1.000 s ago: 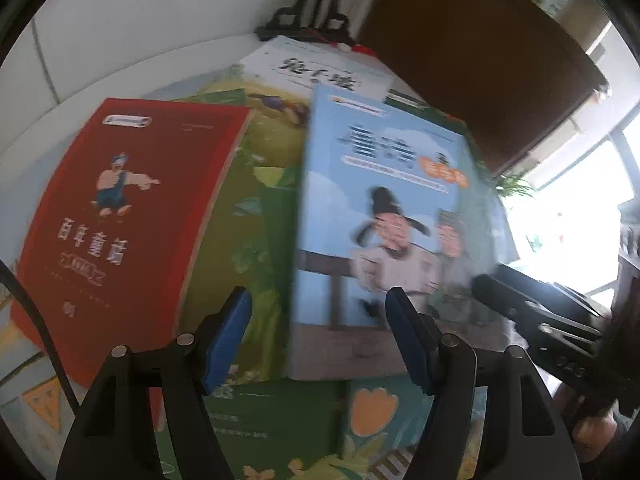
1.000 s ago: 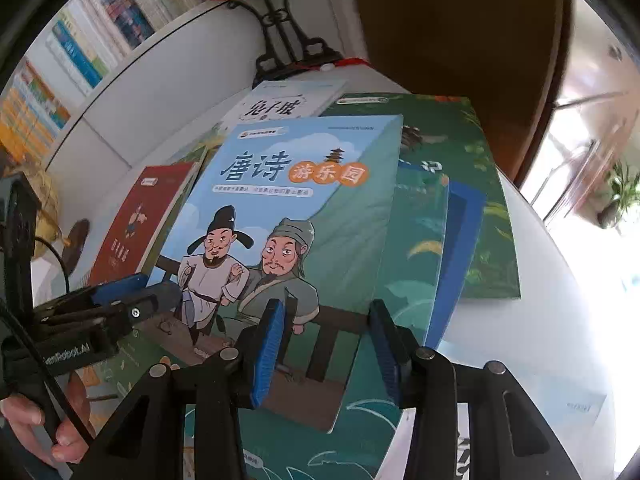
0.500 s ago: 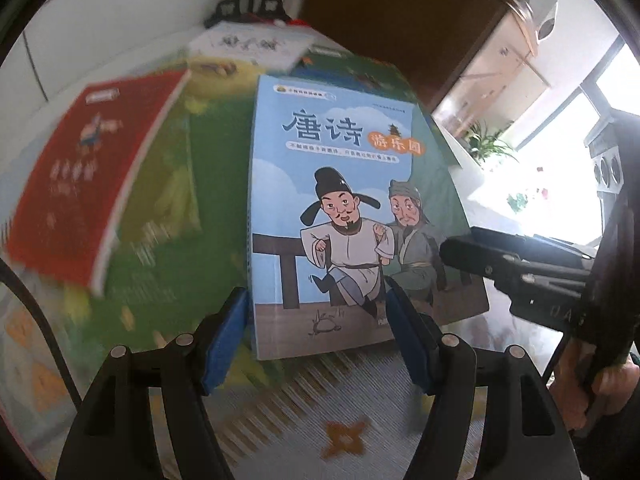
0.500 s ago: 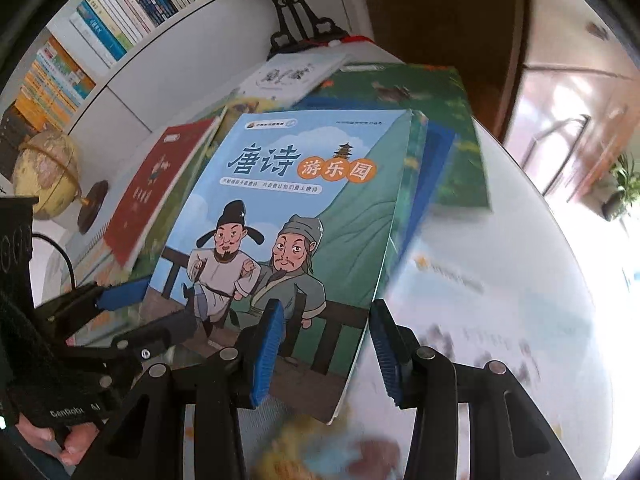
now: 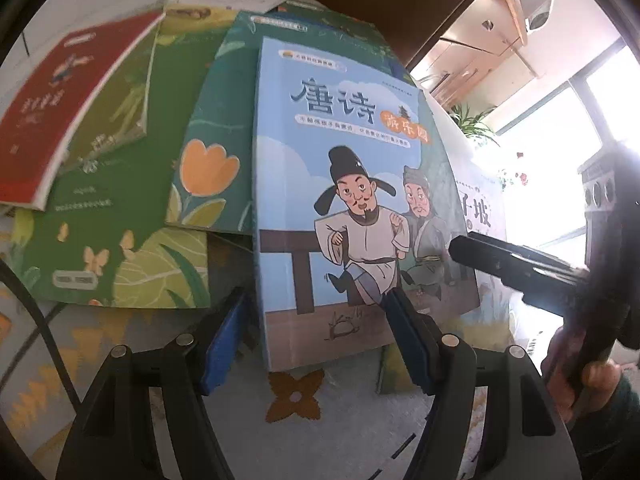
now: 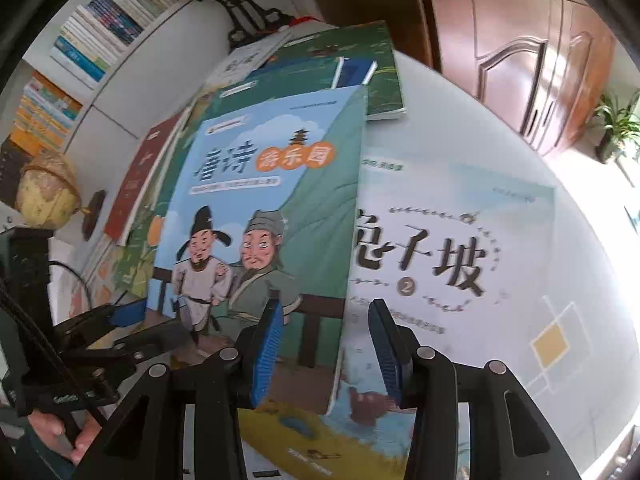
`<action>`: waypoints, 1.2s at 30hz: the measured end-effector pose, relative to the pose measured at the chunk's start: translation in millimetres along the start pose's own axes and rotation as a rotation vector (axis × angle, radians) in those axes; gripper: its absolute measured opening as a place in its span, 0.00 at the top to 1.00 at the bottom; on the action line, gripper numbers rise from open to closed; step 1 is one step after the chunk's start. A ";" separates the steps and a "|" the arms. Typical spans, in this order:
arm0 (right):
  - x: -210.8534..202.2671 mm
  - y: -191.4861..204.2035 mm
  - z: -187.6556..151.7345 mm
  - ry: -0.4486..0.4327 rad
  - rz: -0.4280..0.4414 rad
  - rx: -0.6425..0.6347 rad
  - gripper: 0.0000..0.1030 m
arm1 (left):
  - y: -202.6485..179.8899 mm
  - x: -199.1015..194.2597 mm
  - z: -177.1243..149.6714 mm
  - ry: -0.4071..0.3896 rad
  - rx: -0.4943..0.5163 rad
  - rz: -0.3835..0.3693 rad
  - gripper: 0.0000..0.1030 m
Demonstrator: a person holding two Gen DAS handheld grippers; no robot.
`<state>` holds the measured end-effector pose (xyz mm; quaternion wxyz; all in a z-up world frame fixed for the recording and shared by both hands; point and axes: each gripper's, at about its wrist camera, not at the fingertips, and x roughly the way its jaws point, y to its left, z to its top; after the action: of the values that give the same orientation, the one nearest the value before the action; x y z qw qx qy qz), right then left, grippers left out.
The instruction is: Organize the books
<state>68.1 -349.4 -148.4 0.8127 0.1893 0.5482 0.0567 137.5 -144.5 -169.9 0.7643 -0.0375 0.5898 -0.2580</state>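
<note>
Blue book [image 5: 340, 160] lies partly inside left tongs [image 5: 316, 304] and right tongs [image 6: 326, 312], both released.

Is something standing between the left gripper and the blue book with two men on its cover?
Nothing visible does. The blue book has its near edge right at the left gripper, over bare tablecloth. The right gripper is at the book's right edge, off to the side.

The light-blue book [image 5: 340, 184], its cover showing two cartoon figures, sits closed between both pairs of jaws, near edge raised; the white book [image 6: 460, 264] lies flat beneath, right of the right jaws; green books [image 5: 132, 200] and the red book [image 5: 52, 112] spread beyond the left jaws.
</note>
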 end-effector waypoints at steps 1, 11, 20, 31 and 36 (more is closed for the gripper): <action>0.8 1.9 -1.3 0.001 0.025 0.002 0.58 | -2.2 -1.0 -0.3 -0.003 -0.004 -0.018 0.37; -7.0 -6.6 -3.8 0.022 0.165 0.080 0.57 | -41.5 -60.5 -1.3 -0.227 0.034 -0.146 0.38; -18.1 -10.4 -6.1 0.005 0.207 0.117 0.56 | -25.0 -29.5 16.8 -0.198 -0.170 -0.268 0.38; -31.1 -2.0 0.8 -0.032 0.153 0.116 0.33 | -5.1 5.3 21.8 -0.104 -0.454 -0.583 0.46; -14.4 -29.3 -15.2 0.042 0.279 0.259 0.33 | 1.2 1.7 26.0 -0.092 -0.524 -0.686 0.47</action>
<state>45.1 -377.1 -151.7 0.7542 0.3651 0.5362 0.1017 162.1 -150.7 -164.0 0.6245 -0.4356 0.5541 -0.3365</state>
